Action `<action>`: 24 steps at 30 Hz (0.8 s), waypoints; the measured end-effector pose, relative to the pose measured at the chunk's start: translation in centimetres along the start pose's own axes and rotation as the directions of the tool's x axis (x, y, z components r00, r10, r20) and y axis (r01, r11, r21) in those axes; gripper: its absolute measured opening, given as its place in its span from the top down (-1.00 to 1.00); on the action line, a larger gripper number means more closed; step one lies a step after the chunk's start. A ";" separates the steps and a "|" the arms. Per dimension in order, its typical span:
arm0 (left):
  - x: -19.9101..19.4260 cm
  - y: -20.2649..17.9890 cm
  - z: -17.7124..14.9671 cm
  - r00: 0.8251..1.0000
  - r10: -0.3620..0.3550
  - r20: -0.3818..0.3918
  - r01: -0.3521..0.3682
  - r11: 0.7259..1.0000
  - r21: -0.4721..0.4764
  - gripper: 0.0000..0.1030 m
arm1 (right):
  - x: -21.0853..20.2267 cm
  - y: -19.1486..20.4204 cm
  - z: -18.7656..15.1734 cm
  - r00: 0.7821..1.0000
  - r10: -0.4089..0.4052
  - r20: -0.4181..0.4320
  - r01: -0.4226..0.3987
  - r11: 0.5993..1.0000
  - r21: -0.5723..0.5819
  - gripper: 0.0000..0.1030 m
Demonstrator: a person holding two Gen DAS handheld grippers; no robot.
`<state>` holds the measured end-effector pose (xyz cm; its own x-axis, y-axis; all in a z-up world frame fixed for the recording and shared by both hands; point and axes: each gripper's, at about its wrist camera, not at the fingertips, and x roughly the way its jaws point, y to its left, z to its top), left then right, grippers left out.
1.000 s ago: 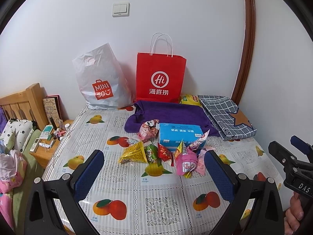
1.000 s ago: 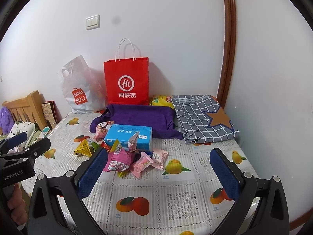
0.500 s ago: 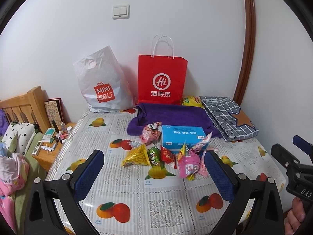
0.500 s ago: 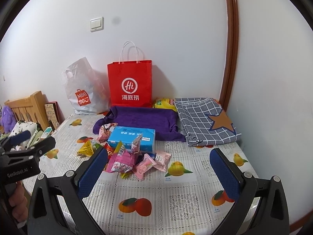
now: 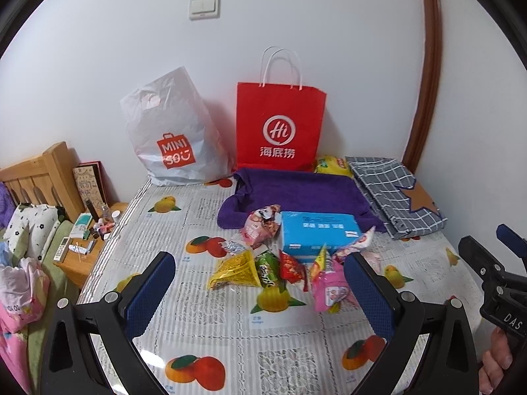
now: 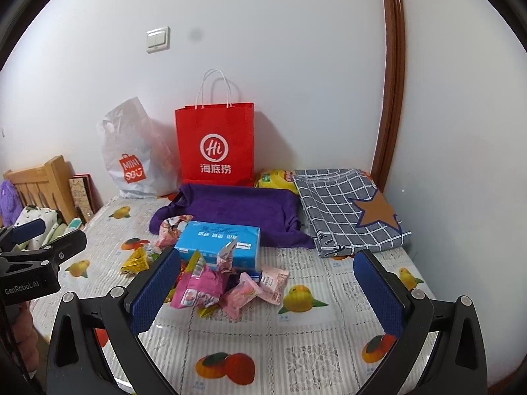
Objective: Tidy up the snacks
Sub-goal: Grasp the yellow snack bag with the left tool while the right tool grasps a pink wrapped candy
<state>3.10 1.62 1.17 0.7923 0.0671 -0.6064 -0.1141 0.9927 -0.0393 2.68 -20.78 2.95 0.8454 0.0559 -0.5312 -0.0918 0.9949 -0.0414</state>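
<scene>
— What do you see down my left gripper point(image 5: 258, 291)?

— My left jaws are spread wide and empty, low in the frame. The snack pile sits centre frame on the fruit-print tablecloth point(image 5: 210, 326): a yellow triangular packet point(image 5: 235, 270), a green packet point(image 5: 268, 268), a red one point(image 5: 291, 268) and a pink packet point(image 5: 329, 291), all crowded against the blue box point(image 5: 318, 233). A red paper bag point(image 5: 280, 128) and a white plastic bag point(image 5: 171, 135) stand at the wall, upper centre.

— And the right view?

— My right gripper point(image 6: 266, 291) is likewise splayed open, holding nothing. The pink packet point(image 6: 199, 288) lies just inside my left finger, lower centre.

— What worries you?

— The packets overlap, so closing on one could drag or pinch a neighbour; the slick wrappers may slip out, I reckon.

— Anything different from a second back?

— Very little. The pile sits slightly lower in both frames, so I have tilted or pulled back a touch. My jaws are as wide as they were.
</scene>
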 end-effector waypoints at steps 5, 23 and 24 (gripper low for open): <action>2.6 1.1 0.4 0.997 0.063 -0.047 -0.064 0.998 -0.027 -0.99 | 2.4 0.4 0.1 1.000 -0.015 -0.016 0.014 0.999 -0.042 -1.00; 13.0 4.5 -0.6 0.983 -0.054 -0.177 0.023 0.985 -0.170 -0.97 | 15.8 -5.3 -3.8 0.957 0.129 -0.258 -0.081 0.979 0.187 -0.60; 13.4 4.5 -0.6 0.982 -0.038 -0.185 0.008 0.987 -0.161 -0.97 | 16.7 -5.4 -4.1 0.950 0.150 -0.275 -0.096 0.975 0.199 -0.56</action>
<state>12.87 6.90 -7.62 0.6717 0.0095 -0.7407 -0.2025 0.9642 -0.1713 15.12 -25.59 -9.20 0.6442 0.1789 -0.7437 -0.0656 0.9816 0.1793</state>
